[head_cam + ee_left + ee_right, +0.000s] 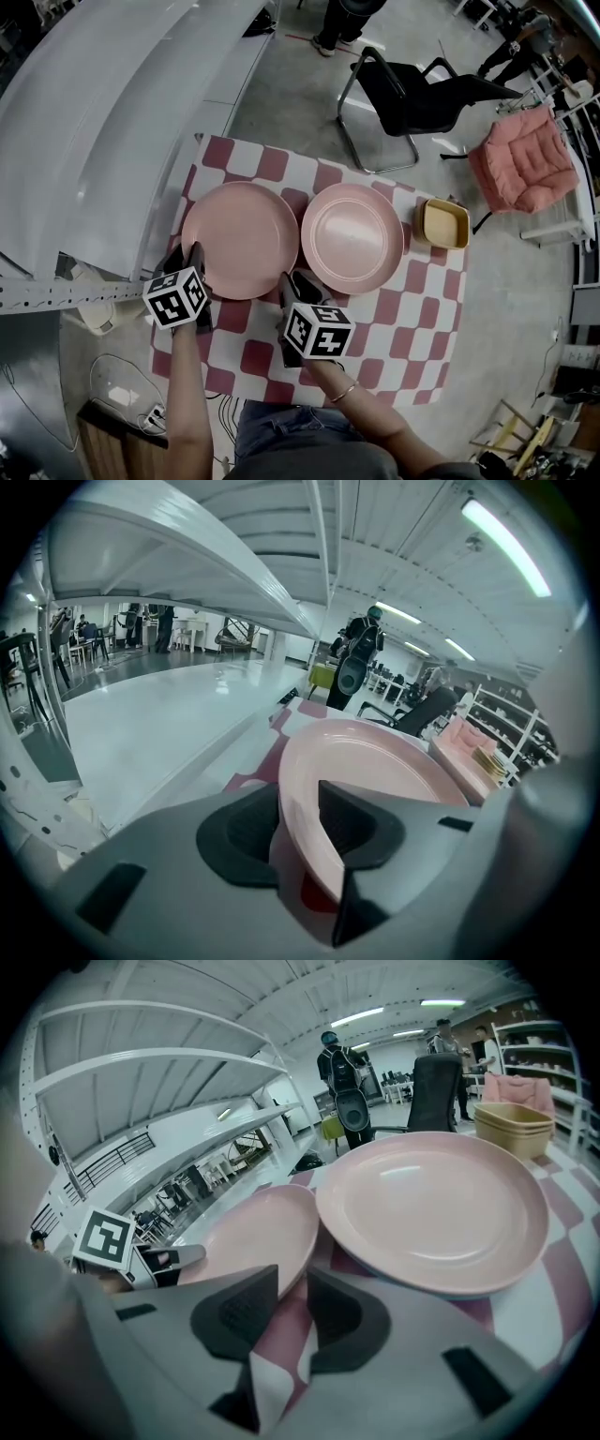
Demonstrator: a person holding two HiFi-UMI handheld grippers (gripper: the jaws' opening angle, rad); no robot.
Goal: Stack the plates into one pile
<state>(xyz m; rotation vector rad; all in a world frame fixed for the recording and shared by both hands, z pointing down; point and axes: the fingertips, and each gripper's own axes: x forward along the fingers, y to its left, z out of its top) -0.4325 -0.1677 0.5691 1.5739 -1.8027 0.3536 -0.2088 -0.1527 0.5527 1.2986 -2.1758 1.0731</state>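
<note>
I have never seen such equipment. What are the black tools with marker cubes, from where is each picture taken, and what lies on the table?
A person holds a two-jaw tool in each hand. One picture comes from a camera on the person's head, looking down; the other two come from cameras riding on the tools. On the checked tablecloth lie a left plate and a right plate, both pink, side by side, and stacked yellow bowls. The left hand-held gripper is closed on the left plate's rim. The right hand-held gripper, jaws slightly apart, sits at that plate's near edge and holds nothing.
</note>
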